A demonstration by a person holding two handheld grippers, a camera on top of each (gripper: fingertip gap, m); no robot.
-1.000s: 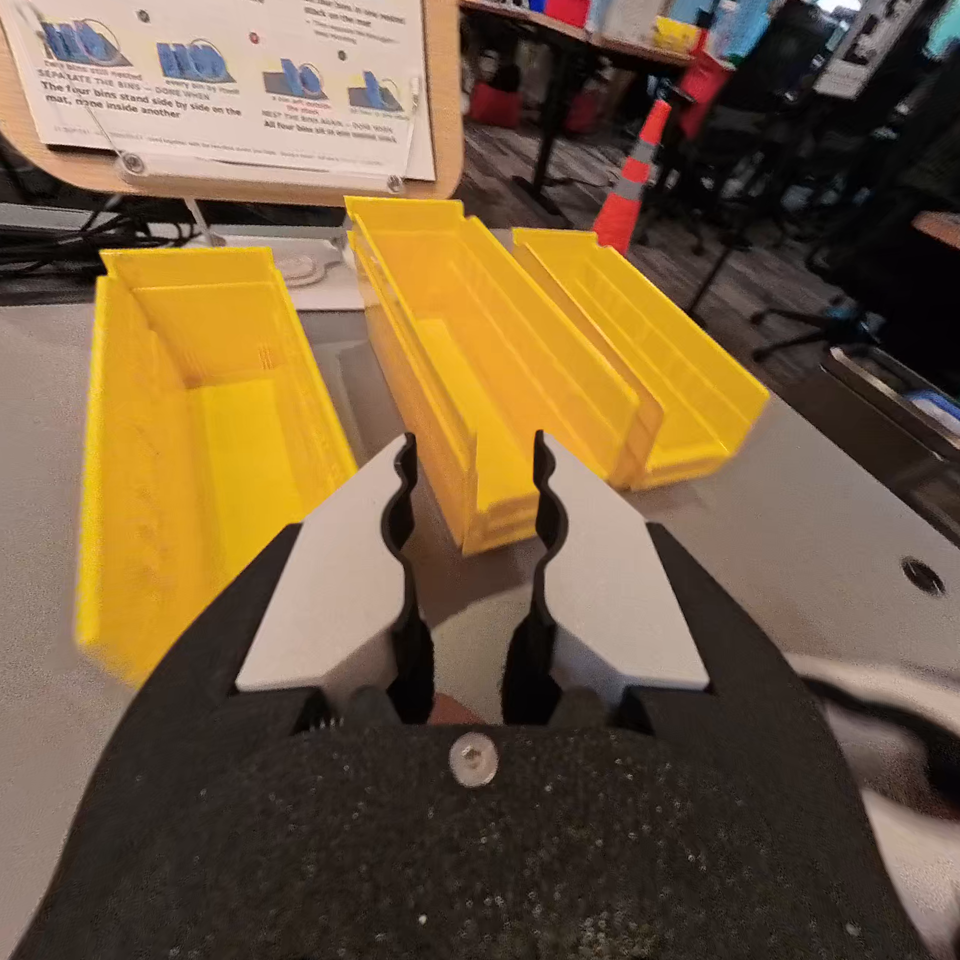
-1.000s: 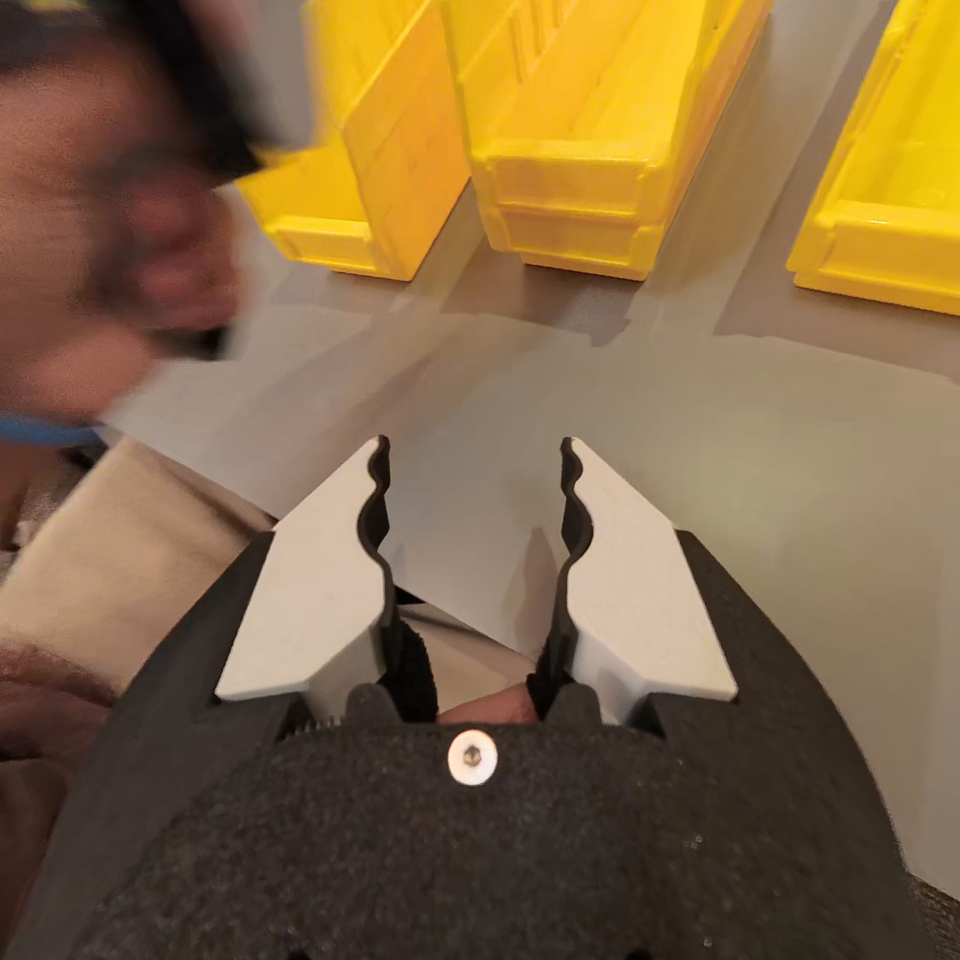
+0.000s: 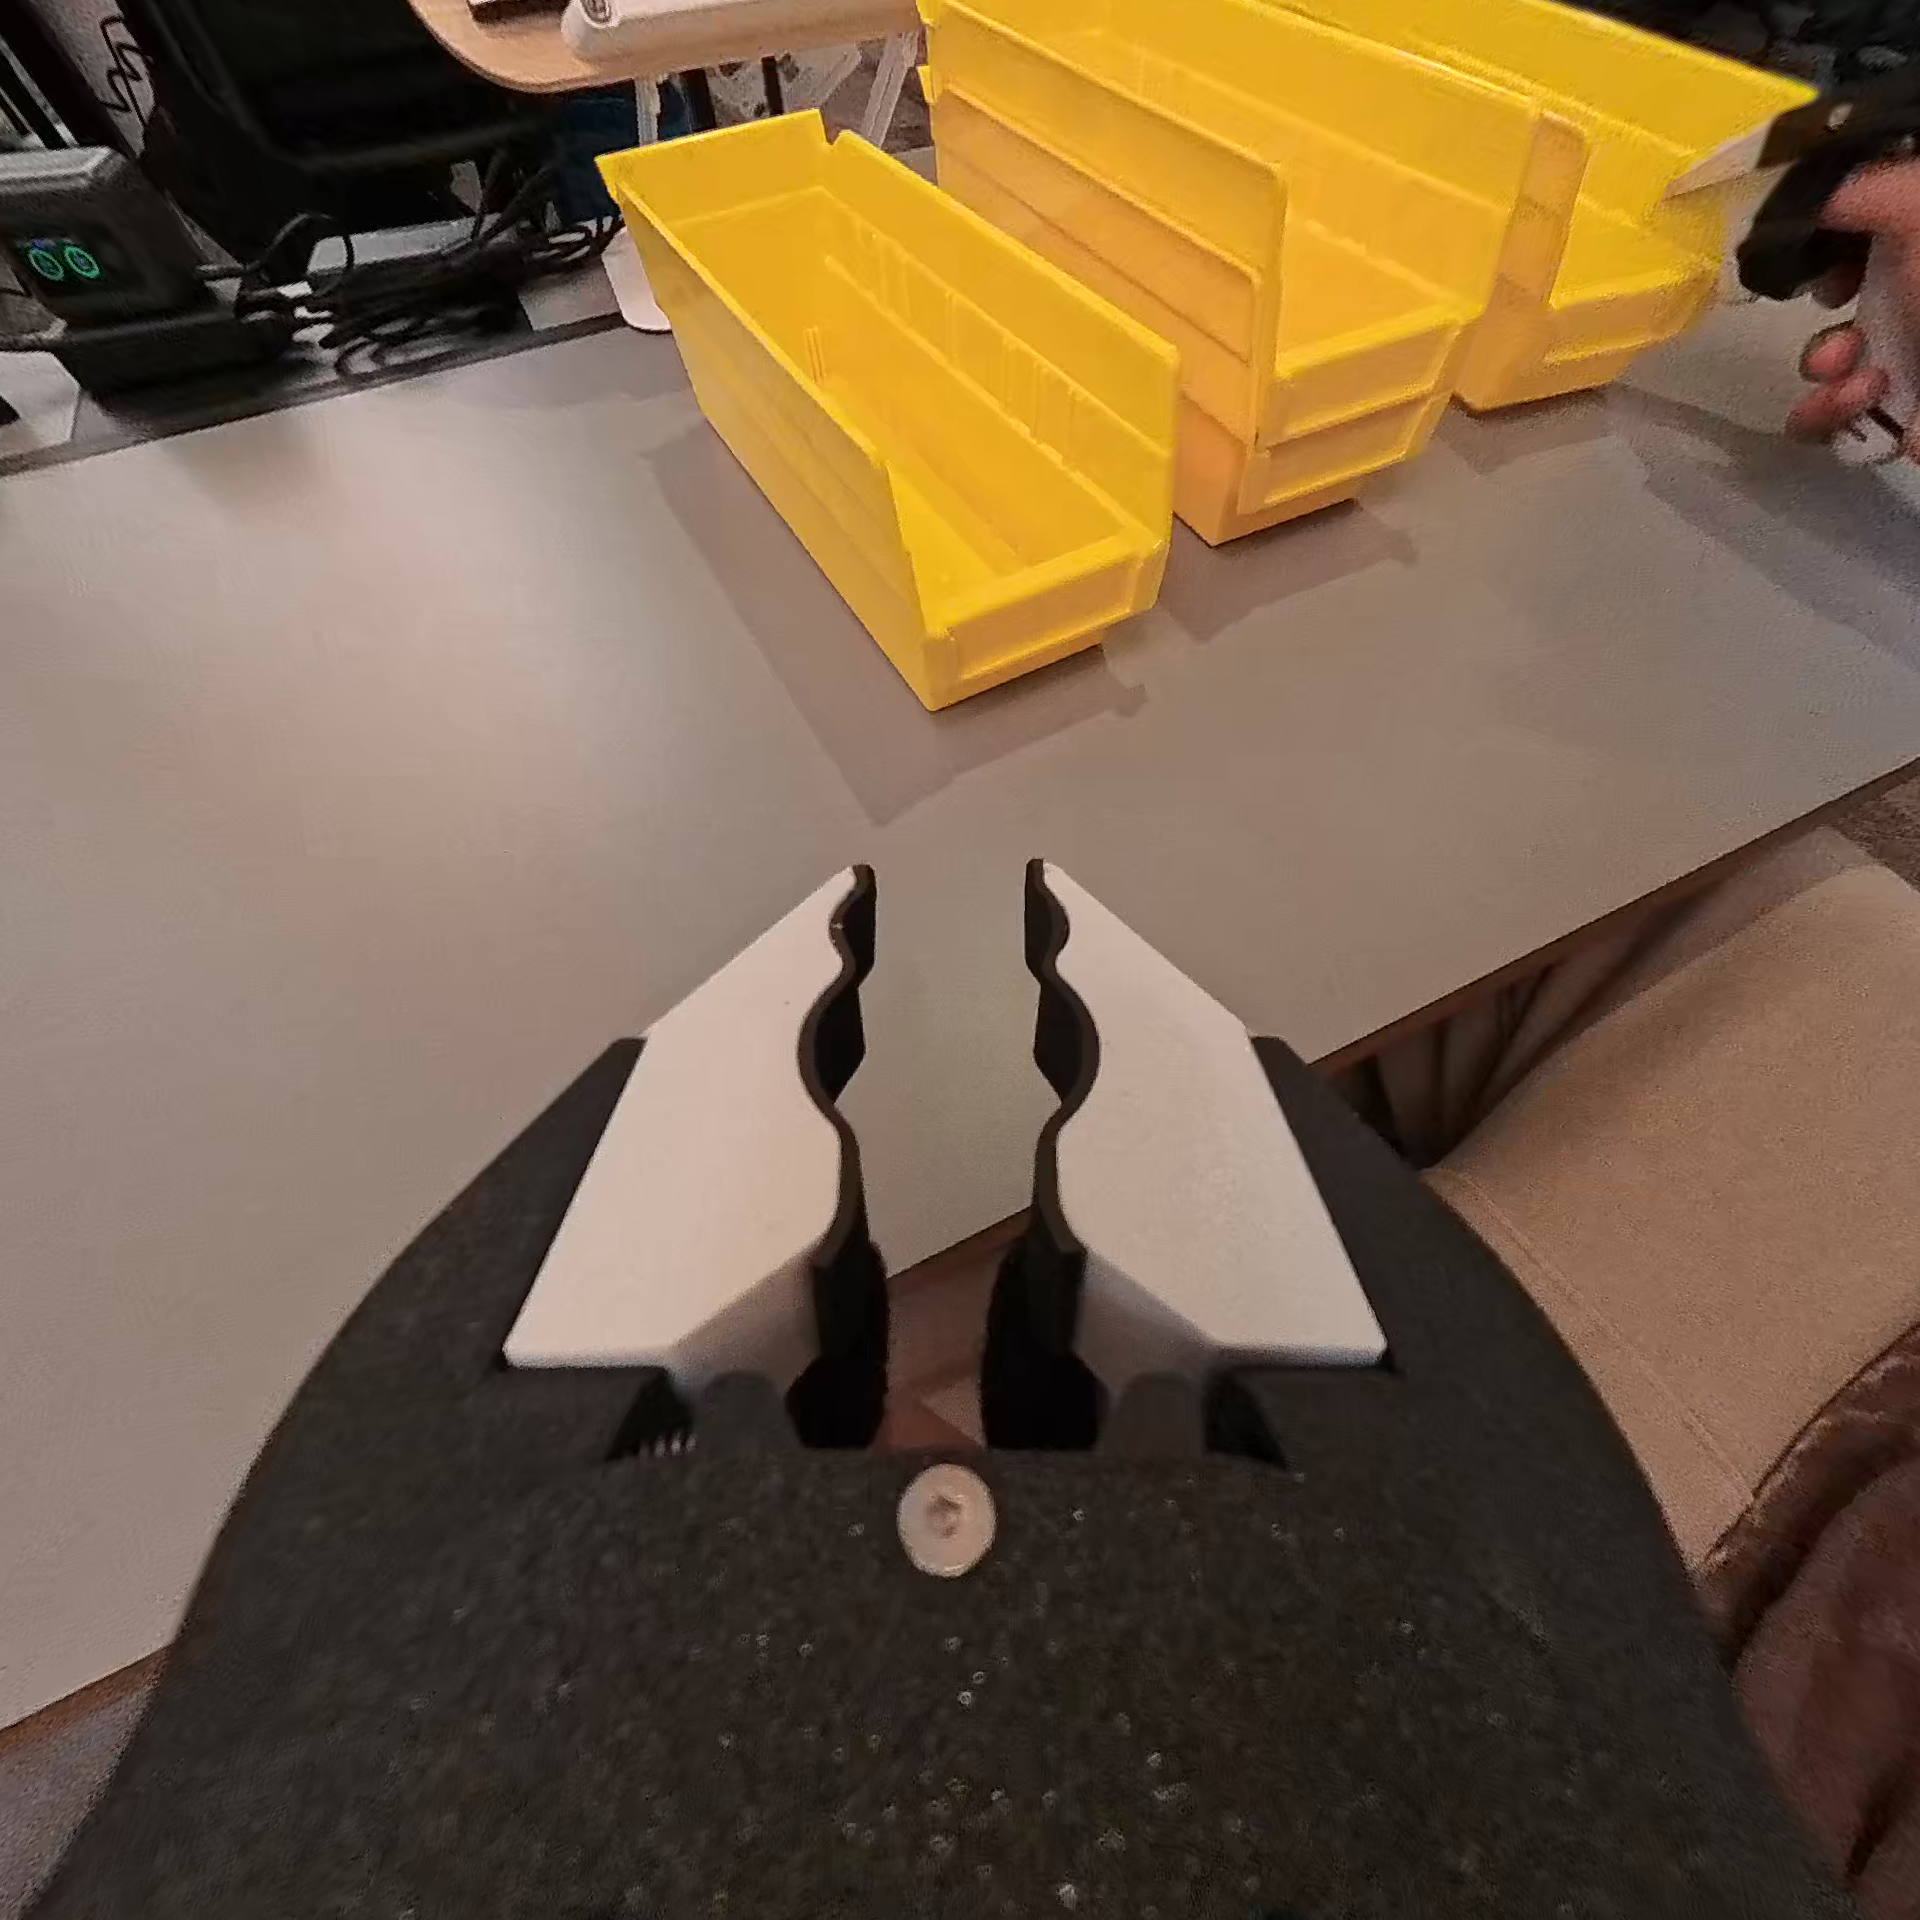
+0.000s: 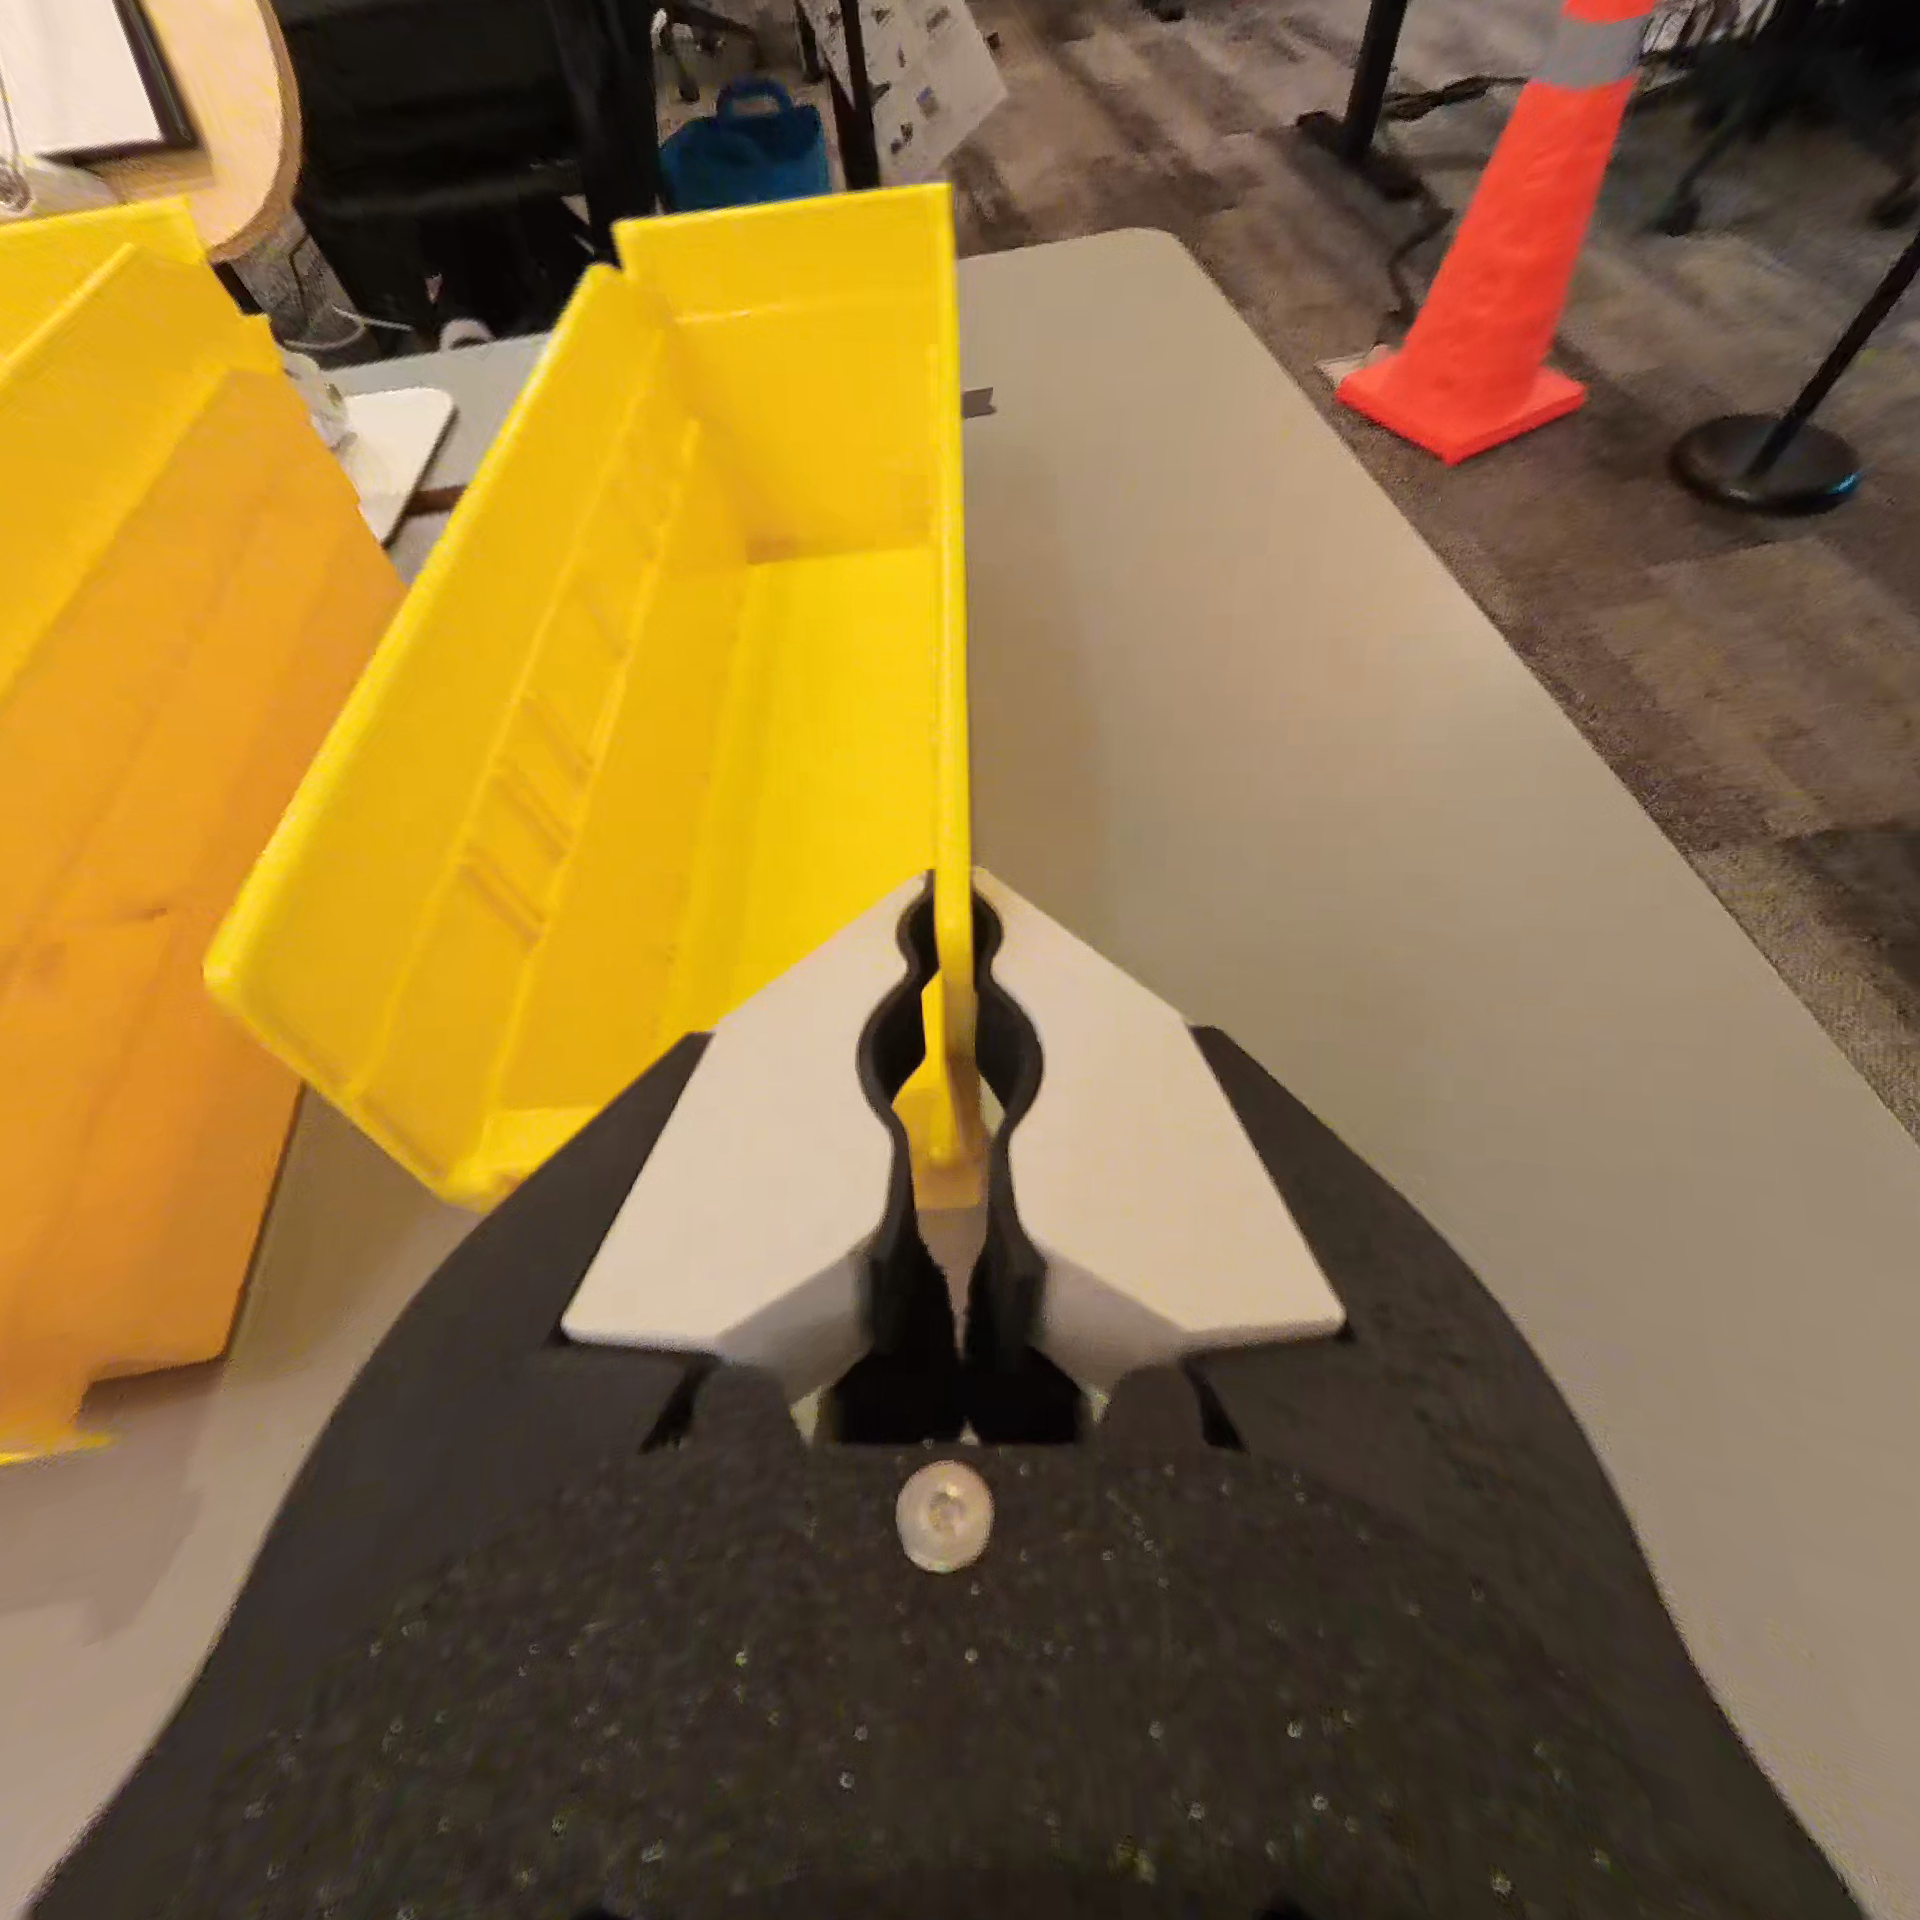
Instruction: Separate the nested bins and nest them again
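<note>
In your left wrist view, your left gripper [image 3: 948, 883] hangs over the near edge of the grey table [image 3: 416, 727] with its jaws parted and nothing between them, while a single yellow bin [image 3: 904, 416] sits at upper centre, a nested pair of bins [image 3: 1247, 291] just right of it, and another bin [image 3: 1621, 208] at the upper right. In your right wrist view, your right gripper [image 4: 951, 904] is clamped on the right side wall of a tilted yellow bin [image 4: 644, 727] at frame centre, beside the orange-lit bins [image 4: 135, 831] at the left edge.

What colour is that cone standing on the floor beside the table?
Bright orange-red with a grey band near the top: the traffic cone, clearest in the right wrist view.
</note>
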